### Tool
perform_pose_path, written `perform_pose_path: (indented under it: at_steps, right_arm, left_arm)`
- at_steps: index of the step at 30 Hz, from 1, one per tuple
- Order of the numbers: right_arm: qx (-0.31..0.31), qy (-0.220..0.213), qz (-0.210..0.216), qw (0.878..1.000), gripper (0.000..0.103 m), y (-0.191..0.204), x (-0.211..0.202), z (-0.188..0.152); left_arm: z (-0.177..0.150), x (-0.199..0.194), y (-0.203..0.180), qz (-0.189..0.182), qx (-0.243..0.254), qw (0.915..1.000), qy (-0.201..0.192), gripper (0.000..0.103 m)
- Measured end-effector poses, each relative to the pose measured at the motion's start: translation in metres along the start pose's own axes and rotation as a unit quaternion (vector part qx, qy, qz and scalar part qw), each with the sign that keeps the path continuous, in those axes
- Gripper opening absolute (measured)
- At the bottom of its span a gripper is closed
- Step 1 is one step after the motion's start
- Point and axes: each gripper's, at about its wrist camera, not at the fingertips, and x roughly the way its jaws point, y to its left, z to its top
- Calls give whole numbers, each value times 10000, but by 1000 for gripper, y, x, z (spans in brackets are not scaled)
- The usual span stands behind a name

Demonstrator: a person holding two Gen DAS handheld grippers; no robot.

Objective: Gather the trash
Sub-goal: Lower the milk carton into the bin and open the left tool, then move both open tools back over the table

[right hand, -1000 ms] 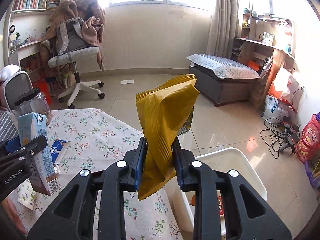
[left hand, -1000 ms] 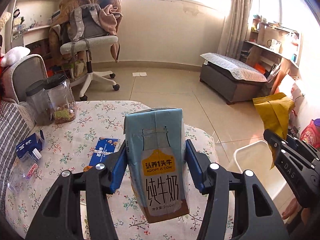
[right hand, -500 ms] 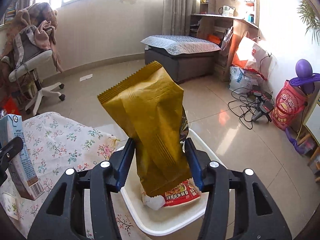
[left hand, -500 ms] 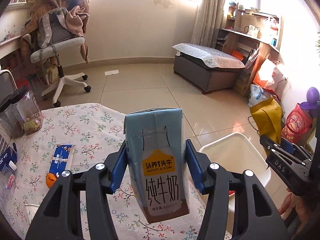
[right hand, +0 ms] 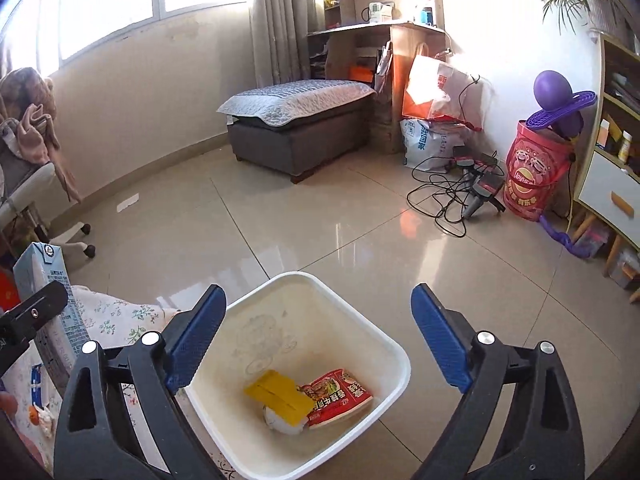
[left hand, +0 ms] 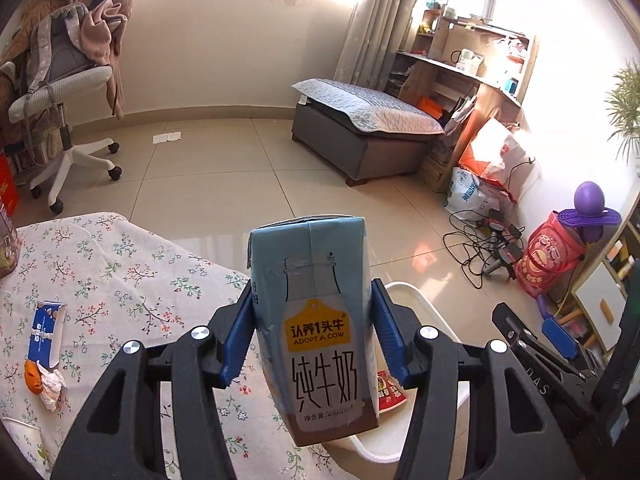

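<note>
My left gripper (left hand: 312, 344) is shut on a blue milk carton (left hand: 320, 320), held upright above the table's right edge, just left of the white bin (left hand: 416, 300). The carton also shows at the left of the right wrist view (right hand: 48, 292). My right gripper (right hand: 318, 340) is open and empty, directly over the white bin (right hand: 360, 320). In the bin lie a yellow snack bag (right hand: 280, 398), a red wrapper (right hand: 340, 398) and a white scrap (right hand: 280, 424).
The floral-cloth table (left hand: 112, 272) holds a blue box (left hand: 44, 336) and an orange-and-white crumpled scrap (left hand: 44, 380). On the floor are a grey ottoman (right hand: 300, 128), tangled cables (right hand: 456, 188), a red bucket (right hand: 532, 176) and an office chair (left hand: 68, 92).
My right gripper opened and the yellow snack bag dropped into the bin. Both grippers swung right; the left one carried the milk carton toward the bin.
</note>
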Motion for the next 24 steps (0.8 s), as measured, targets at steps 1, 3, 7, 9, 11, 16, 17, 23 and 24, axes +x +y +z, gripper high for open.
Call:
perform_pose_path:
  at_steps: [1,3,7,9,11,16,17,23,24]
  right_arm:
    - [24,-54,-83,9999,90,-3,-1,1]
    - [79,-182,-355,9992,96,-11,-4,1]
    - [372,-378,-874,9948,96,-32,-8,3]
    - [591,-375,-1020,9923,96,-45,-8,4]
    - [788,-365,-1120,9899,96,-54,-7,4]
    - [1024,-386,-1212,9866,96,-65,-7,3]
    - [999,-397,-1228,9866,96,-64,-7,3]
    - [761,-483,-1222,9884,96,-53,-8,3]
    - [698,-509,-1232,9886,96,-50,-9,3]
  left_arm:
    - [2,3,-5,-58,-8,10000,21,55]
    - [4,11,-14,-169,-6,9998,83,55]
    - [4,30,-34,-280,60,9994,212,55]
    - [1,40,-42,-357,52,9988,342,55]
    - [-2,49,-47,-445,14,9979,480,55]
    - [-7,78,-58,-685,-119,9926,999,57]
    - [-8,81,-58,-737,-155,9912,1090,59]
    - [-9,71,-57,-455,66,9939,1005,78]
    - [-8,69,-54,-382,68,9944,982,79]
